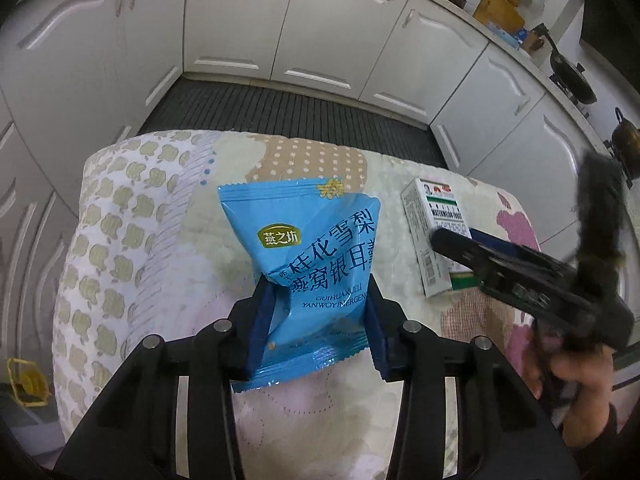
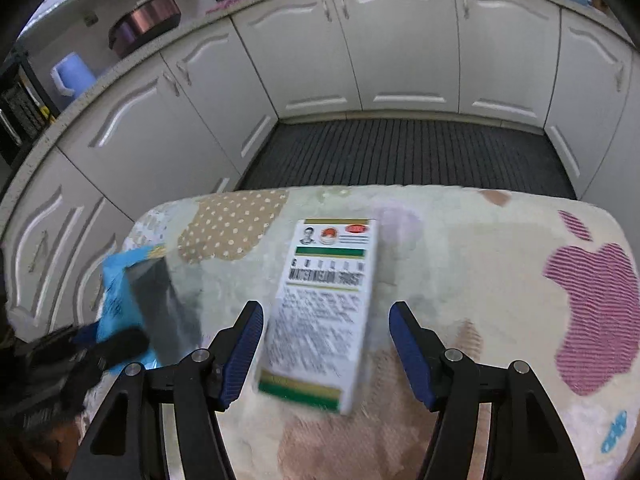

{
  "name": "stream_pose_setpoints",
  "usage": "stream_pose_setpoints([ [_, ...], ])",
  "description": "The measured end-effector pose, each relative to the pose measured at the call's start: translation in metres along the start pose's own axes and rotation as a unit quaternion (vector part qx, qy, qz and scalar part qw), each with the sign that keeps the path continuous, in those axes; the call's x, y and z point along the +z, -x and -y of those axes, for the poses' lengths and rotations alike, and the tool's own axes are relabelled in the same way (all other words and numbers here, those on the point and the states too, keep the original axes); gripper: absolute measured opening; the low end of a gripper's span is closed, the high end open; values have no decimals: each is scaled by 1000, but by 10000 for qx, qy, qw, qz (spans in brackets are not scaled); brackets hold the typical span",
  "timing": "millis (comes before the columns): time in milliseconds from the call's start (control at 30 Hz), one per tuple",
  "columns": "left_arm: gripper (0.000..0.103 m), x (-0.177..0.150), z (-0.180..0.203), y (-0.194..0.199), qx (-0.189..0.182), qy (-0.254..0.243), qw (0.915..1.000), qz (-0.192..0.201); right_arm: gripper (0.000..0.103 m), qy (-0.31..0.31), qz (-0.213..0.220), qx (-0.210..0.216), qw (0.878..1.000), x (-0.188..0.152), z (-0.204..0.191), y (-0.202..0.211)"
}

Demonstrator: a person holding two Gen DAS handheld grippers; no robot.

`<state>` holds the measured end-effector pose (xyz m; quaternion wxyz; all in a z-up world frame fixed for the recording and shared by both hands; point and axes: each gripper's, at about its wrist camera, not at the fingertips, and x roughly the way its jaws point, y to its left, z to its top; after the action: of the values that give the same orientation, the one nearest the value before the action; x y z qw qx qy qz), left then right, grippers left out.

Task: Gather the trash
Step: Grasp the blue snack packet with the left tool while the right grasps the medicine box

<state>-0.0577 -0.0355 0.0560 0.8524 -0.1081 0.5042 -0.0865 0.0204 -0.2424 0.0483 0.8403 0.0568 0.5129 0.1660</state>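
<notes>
Meanwhile, the left gripper pinches a crinkled, glossy blue snack packet on a soft patchwork cloth. Its lower edge lies hidden behind the blue ribbed pads. The right gripper, jaws apart, straddles a blurred white cardboard box without touching it.

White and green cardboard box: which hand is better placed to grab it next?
Right. The right gripper is open astride the white and green cardboard box; the left gripper already pinches the blue plastic snack packet.
</notes>
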Motion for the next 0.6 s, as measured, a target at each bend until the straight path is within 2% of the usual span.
stream_pose_setpoints([
  [133, 40, -4, 2, 0, -65, 25, 10000, -37, 52, 139, 28, -80, 9999, -3, -2, -4],
  [267, 39, -9, 12, 2, -150, 9, 9999, -25, 50, 377, 184, -146, 9990, -16, 2, 17],
  [600, 39, -32, 53, 18, -401, -294, 9988, 24, 49, 337, 536, -232, 9977, -66, 25, 83],
])
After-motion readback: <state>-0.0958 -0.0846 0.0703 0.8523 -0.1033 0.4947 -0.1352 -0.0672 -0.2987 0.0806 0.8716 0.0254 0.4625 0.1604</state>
